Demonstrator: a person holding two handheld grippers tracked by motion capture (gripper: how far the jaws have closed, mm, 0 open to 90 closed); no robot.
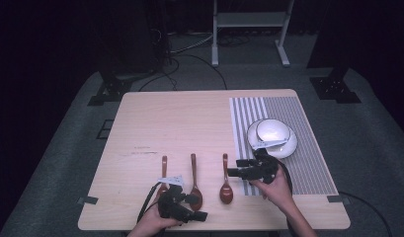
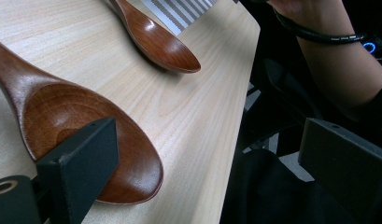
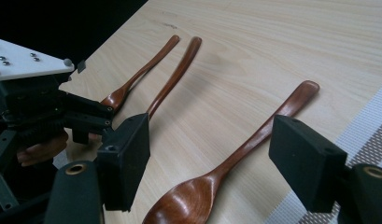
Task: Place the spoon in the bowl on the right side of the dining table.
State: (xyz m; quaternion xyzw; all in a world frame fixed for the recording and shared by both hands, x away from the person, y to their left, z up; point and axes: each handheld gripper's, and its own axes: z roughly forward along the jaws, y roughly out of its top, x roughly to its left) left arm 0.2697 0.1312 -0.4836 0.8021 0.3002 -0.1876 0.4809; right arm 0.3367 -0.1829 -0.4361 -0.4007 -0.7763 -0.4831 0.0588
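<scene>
Spoons lying in a row on a wooden surface, a claw held near each end.

High view: three brown spoons [image 1: 193, 181] are lying side by side near the front edge of the surface [image 1: 180, 123], while stacked white bowls [image 1: 272, 137] are sitting on a striped mat [image 1: 298, 163]; the left claw [image 1: 202, 216] and right claw [image 1: 232, 168] are both hovering low.
Left gripper view: the left claw [image 2: 216, 172] is gaping wide, one jaw over a spoon bowl [image 2: 81, 130].
Right gripper view: the right claw [image 3: 216, 154] is gaping wide, straddling the right-hand spoon [image 3: 240, 154] without gripping it.
</scene>
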